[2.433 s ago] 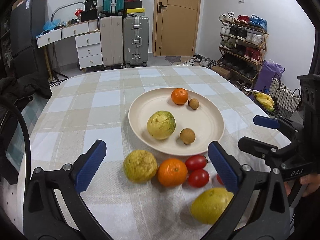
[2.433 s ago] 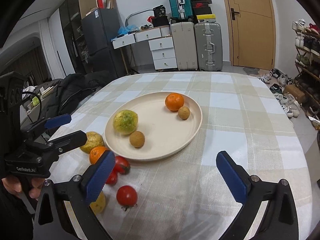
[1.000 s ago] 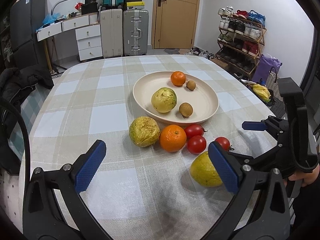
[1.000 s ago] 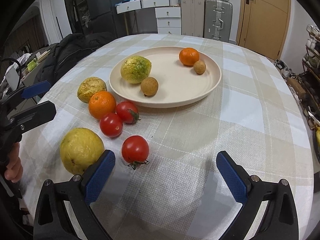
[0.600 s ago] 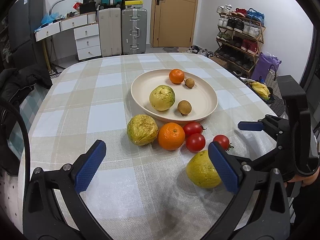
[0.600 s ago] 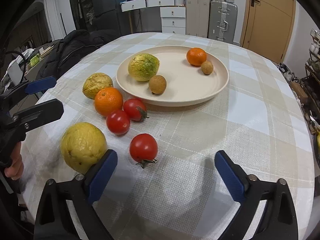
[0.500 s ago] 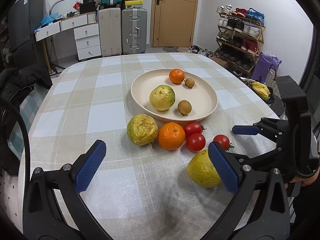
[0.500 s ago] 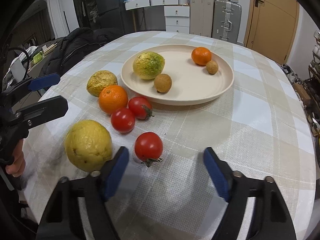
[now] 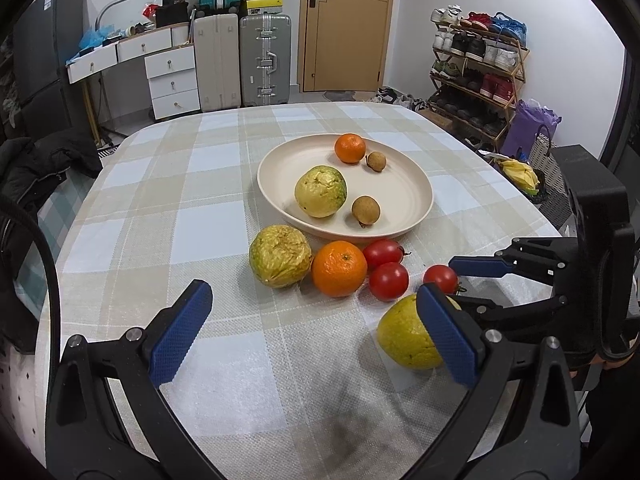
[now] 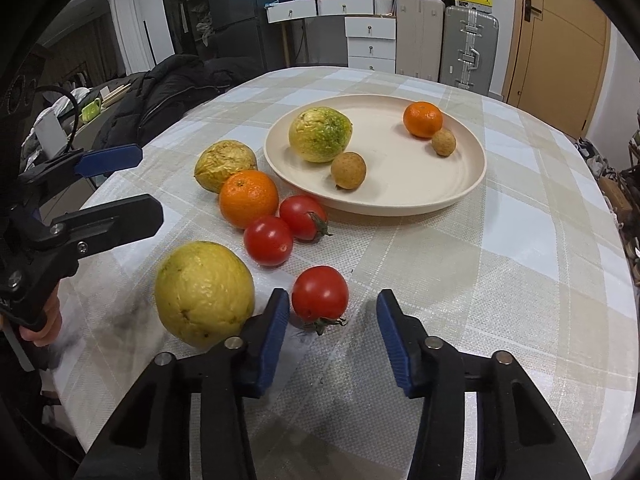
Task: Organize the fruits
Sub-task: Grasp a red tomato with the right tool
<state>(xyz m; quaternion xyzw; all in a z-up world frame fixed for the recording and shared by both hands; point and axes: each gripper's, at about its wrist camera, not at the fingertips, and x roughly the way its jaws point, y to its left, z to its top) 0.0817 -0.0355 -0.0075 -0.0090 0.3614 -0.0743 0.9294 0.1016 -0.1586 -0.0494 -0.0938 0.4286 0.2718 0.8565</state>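
Note:
A cream plate [image 9: 404, 194] [image 10: 400, 178] holds a green-yellow fruit [image 10: 320, 134], a mandarin [image 10: 423, 119] and two brown longans. In front of it on the cloth lie a wrinkled yellow fruit [image 9: 280, 255], an orange [image 9: 339, 268], two tomatoes side by side [image 10: 286, 228], a single tomato [image 10: 320, 294] [image 9: 440, 279] and a big yellow fruit [image 10: 204, 292]. My right gripper [image 10: 332, 318] is closing, with the single tomato between its fingertips; the pads are not pressing on it. My left gripper [image 9: 312, 332] stays open over bare cloth, holding nothing.
The chequered cloth [image 9: 200, 216] covers a rounded table that drops off near both grippers. A black jacket [image 10: 172, 88] lies past the table's left edge. Suitcases [image 9: 264, 60], drawers and a shoe rack [image 9: 476, 80] stand farther back.
The right gripper's jaws have narrowed from wide open to a small gap around the single tomato, and it has edged closer to it. The left gripper has stayed still.

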